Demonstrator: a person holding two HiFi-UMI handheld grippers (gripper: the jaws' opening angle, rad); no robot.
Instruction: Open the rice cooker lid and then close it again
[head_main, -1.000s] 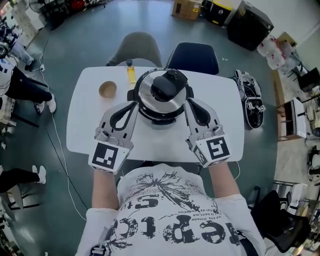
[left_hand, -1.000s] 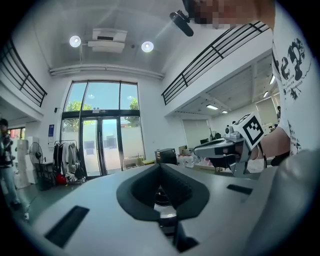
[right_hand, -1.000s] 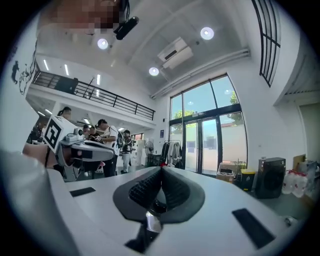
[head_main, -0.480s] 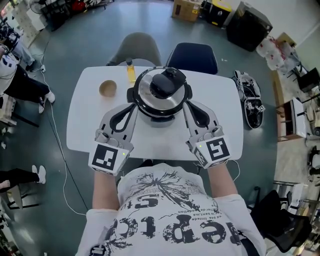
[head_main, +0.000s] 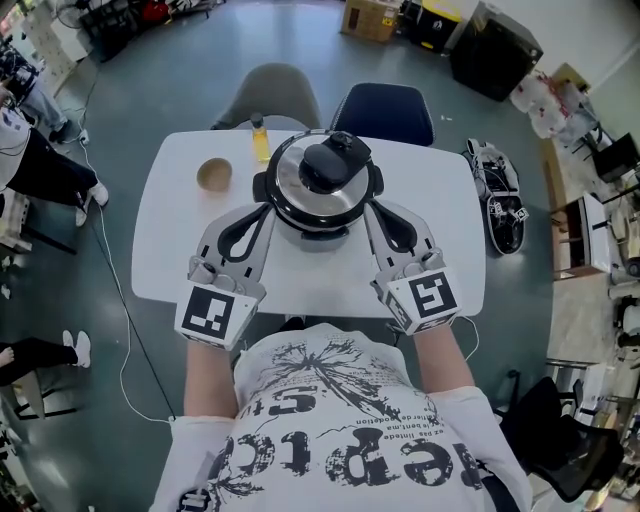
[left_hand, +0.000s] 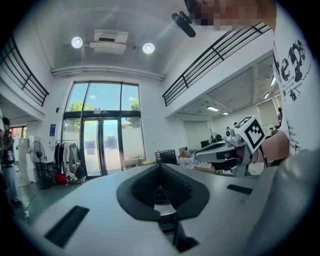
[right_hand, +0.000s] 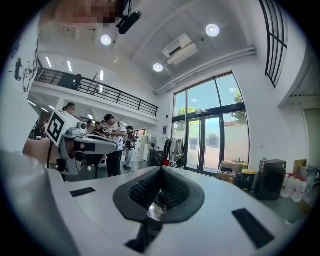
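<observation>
Rice cooker (head_main: 320, 185) between left gripper (head_main: 266, 207) and right gripper (head_main: 371, 207), jaws together, tips at its sides.

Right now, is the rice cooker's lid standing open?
No, the steel lid with its black knob lies flat on top of the rice cooker, covering it completely.

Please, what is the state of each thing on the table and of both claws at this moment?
rice cooker lid, closed on the cooker.
left claw, shut, tip beside the cooker.
right claw, shut, tip at the cooker's other side.
bottle, upright, capped.
cup, upright.
</observation>
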